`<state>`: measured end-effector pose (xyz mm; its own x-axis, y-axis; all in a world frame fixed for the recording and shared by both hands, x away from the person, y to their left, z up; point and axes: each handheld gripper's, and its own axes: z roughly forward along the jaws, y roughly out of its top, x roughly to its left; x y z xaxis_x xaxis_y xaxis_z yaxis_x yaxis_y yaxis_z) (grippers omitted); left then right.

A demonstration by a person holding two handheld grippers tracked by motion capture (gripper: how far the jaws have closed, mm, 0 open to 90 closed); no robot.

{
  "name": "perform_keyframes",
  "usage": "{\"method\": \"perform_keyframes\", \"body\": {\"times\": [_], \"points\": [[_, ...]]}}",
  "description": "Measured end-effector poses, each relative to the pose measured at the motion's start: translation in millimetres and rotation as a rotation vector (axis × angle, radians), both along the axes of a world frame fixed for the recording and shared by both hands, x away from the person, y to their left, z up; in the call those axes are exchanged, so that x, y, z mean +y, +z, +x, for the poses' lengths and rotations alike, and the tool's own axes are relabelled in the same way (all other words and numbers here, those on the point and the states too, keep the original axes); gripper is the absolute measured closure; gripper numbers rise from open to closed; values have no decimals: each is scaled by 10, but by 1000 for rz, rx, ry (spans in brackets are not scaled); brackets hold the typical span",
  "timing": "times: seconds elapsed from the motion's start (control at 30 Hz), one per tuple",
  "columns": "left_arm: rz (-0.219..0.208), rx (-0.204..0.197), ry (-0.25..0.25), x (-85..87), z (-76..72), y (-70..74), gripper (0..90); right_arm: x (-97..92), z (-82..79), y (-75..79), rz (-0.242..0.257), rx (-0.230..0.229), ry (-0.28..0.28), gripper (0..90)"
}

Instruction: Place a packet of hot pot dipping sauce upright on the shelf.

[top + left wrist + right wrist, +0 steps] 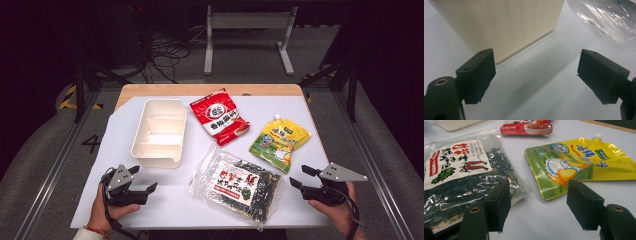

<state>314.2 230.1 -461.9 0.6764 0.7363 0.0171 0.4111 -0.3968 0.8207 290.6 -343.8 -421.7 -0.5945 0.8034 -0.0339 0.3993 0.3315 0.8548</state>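
The seaweed bag point(239, 187) is a clear plastic packet stuffed with dark, crinkled dried seaweed, carrying a white label with red and black characters, two red shrimp and a green leaf point(454, 161). It lies flat on the white table sheet point(165, 200) at the near middle, just right of the white divided box point(159, 132) and just near of the yellow-green spouted pouch point(280, 142). Its long axis runs on a slant, from far left to near right, with one corner pointing at the near edge of the table. The right gripper point(304, 176) rests just right of the bag, its jaws released and apart, nothing between them. The left gripper point(142, 179) sits at the near left, just near of the box, jaws likewise spread wide and empty.
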Motion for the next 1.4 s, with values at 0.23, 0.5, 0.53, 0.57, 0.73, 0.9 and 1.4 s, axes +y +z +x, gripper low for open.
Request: {"method": "perform_keyframes", "body": {"times": [0.23,0.5,0.53,0.57,0.73,0.9,1.4], "points": [[-29,15,5,43,-18,30,151,144,25,67,-21,10,69,373],[-9,14,-18,97,-124,35,163,370,253,206,1,-4,112,321],[-9,14,-18,97,-124,35,164,401,294,215,3,-3,117,328],[-1,9,-18,105,-129,29,164,401,294,215,3,-3,117,328],[12,9,-13,181,-131,-9,170,592,536,248,-22,19,191,445],[11,2,-31,197,-174,-7,176,760,813,293,-1,29,176,422],[8,-7,-37,168,-204,8,188,1076,1376,329,-41,61,174,402]]}}
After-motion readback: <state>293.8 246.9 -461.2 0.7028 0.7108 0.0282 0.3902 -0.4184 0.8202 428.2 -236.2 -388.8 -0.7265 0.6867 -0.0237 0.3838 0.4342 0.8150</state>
